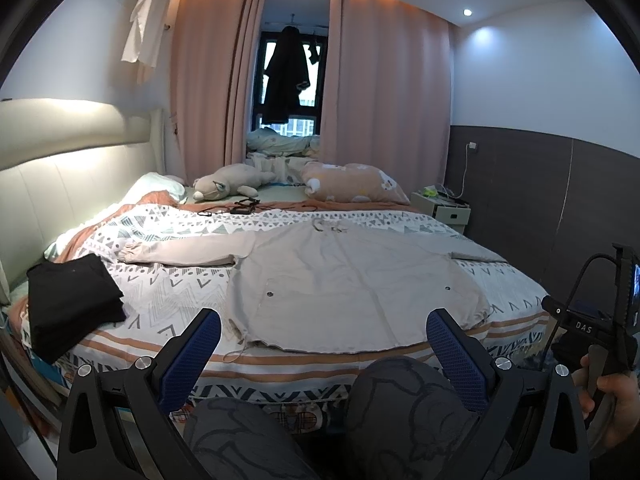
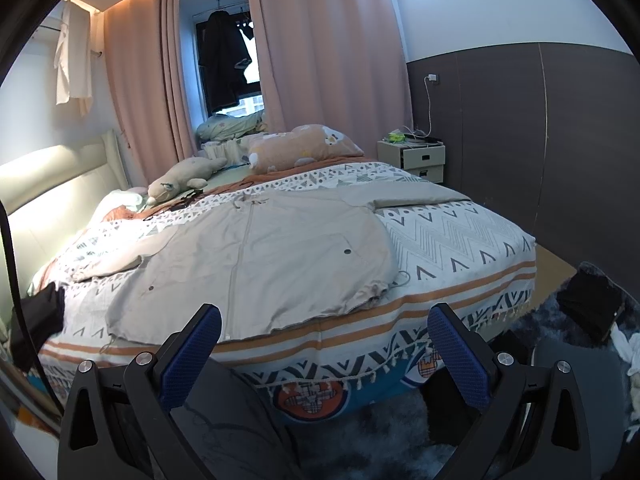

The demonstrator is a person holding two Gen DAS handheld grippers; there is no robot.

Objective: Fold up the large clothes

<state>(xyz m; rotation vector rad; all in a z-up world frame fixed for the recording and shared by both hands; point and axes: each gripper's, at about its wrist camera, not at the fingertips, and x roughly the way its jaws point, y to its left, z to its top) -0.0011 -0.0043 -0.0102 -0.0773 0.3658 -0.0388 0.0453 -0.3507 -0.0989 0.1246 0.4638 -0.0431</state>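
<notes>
- Jacket [image 1: 340,276]: beige, spread flat and front up on the bedspread [image 1: 180,284], hem toward the near edge of the bed, collar toward the pillows; one sleeve [image 1: 180,256] stretches out to the left, the other [image 2: 416,196] to the right
- Left gripper [image 1: 324,344]: held short of the bed's near edge, above the person's knees [image 1: 400,396]; blue pads [image 1: 192,360] spread wide, nothing between them
- Right gripper [image 2: 324,344]: also off the bed, in front of its near corner, jaws wide apart and empty; in the left view its body shows at the far right in a hand [image 1: 612,404]
- Black pile [image 1: 72,300]: folded dark clothes on the left part of the bedspread, well apart from the jacket's body, near the left sleeve's cuff
- Plush toy [image 1: 228,188] and a pillow [image 1: 352,184] lie at the far end of the bed
- Nightstand [image 2: 420,158] stands at the far right, by the dark wall panel
</notes>
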